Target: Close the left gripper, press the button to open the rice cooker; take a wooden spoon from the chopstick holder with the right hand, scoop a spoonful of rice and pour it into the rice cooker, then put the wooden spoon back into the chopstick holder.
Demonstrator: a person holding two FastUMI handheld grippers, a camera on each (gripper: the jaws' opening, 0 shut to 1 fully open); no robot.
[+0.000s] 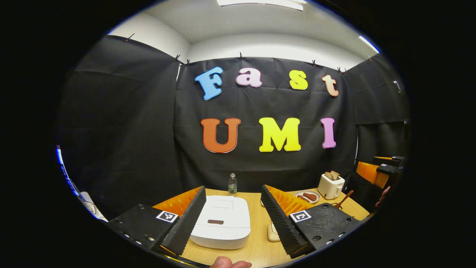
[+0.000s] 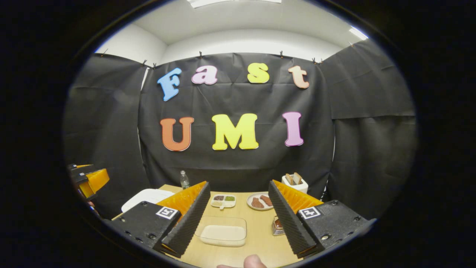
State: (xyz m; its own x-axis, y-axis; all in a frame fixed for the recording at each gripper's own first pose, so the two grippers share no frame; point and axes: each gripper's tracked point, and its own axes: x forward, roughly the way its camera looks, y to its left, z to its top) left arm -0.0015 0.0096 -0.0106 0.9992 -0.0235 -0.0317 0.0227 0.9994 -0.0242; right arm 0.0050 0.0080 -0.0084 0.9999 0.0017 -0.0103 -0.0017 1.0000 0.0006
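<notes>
The white rice cooker (image 1: 223,223) sits with its lid down, right below my open left gripper (image 1: 233,189); its dark button (image 1: 215,222) shows between the fingers. A wooden spoon (image 1: 344,199) sticks up at the right, its holder hidden behind my finger. My right gripper (image 2: 238,183) stands open above a clear box of rice (image 2: 223,231). The chopstick holder (image 2: 277,226) peeks out beside its right finger. The rice cooker (image 2: 148,196) lies to the left. Each gripper appears at the edge of the other's view, the right gripper (image 1: 386,165) and the left gripper (image 2: 87,178).
On the wooden table (image 2: 256,238) stand a water bottle (image 1: 232,183), a toaster (image 1: 331,185) with bread, a plate of sausages (image 2: 260,201) and a divided dish (image 2: 223,200). Black cloth walls close the back and sides. A thumb (image 2: 254,261) shows at the bottom.
</notes>
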